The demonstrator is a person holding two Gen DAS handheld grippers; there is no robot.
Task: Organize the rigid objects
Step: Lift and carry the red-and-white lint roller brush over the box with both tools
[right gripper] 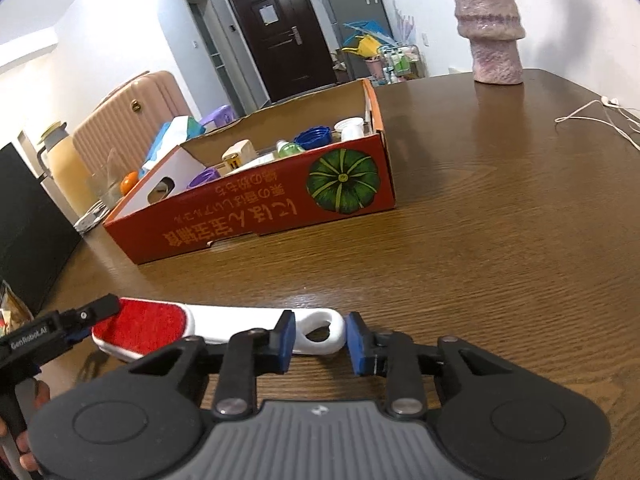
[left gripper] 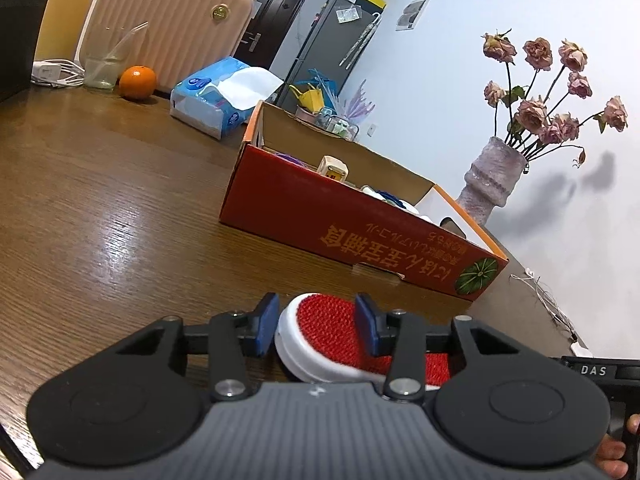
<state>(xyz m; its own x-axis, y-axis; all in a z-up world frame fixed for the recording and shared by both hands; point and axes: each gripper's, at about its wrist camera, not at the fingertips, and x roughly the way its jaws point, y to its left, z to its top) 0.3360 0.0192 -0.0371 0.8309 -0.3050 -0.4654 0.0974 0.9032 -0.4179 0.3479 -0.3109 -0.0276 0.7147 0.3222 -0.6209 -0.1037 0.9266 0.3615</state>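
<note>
A lint brush [right gripper: 240, 326] with a white handle and a red pad lies across the near part of the wooden table [right gripper: 500, 240], in front of the red cardboard box [right gripper: 248, 220]. My left gripper [left gripper: 317, 305] is shut on its red head [left gripper: 320, 318], one blue pad on each side of the white rim. In the right wrist view the left gripper [right gripper: 94, 320] holds that head at the far left, with a shadow beneath it. My right gripper [right gripper: 321, 320] straddles the handle's looped end. Its left pad covers part of the handle and a thin gap shows at the right pad.
The red box [left gripper: 340, 220] holds several small items. Behind it stand a vase of dried roses [left gripper: 492, 184], a tissue pack [left gripper: 216, 100], an orange [left gripper: 137, 82], a glass [left gripper: 102, 68] and a pink suitcase [left gripper: 168, 28]. A white cable [right gripper: 600, 120] trails at the table's right edge.
</note>
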